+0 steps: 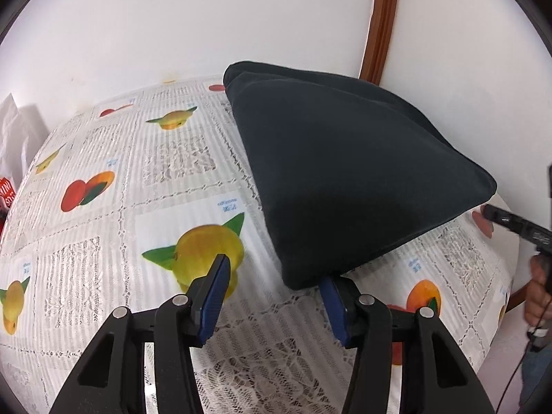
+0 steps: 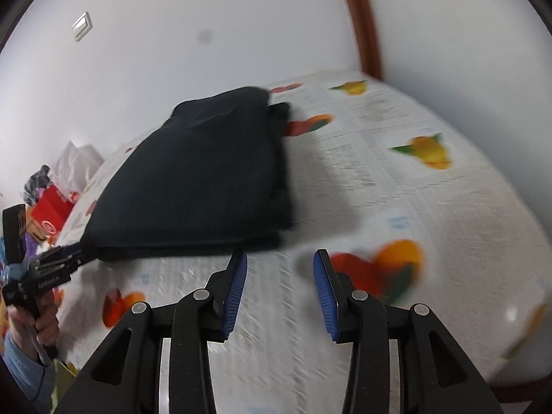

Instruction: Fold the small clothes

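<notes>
The folded dark garment [image 1: 345, 179] lies as a thick, flat bundle on the surface [image 1: 145, 186], which is covered by a white lace-patterned cloth printed with oranges and yellow fruit. In the left wrist view the garment fills the centre and right of the frame, its far edge close to the white wall [image 1: 172, 17] and its nearest corner lying over the tip of the right-hand finger. In the right wrist view it [image 2: 203, 172] sits in the centre-left of the frame, with stacked layers showing along its near edge.

The left gripper [image 1: 276, 276] has its blue-padded fingers [image 1: 215, 296] standing apart; one pad is bare over the printed cloth, the other partly hidden under the garment's corner, and the pads do not press together on the fabric. From the right wrist view this gripper [image 2: 74, 253] appears at the left edge, touching the garment's lower left corner, with a hand [image 2: 34, 317] on its handle.

The right gripper [image 2: 280, 258] also has its fingers apart, with nothing between them, just beside the garment's near edge; the surface below is blurred. In the left wrist view its tip [image 1: 490, 212] shows at the right edge, near the garment's right corner.

A brown wooden frame [image 1: 379, 24] runs up the wall. A red package [image 2: 51, 212] and crumpled white material [image 2: 77, 162] lie at the left beyond the surface.
</notes>
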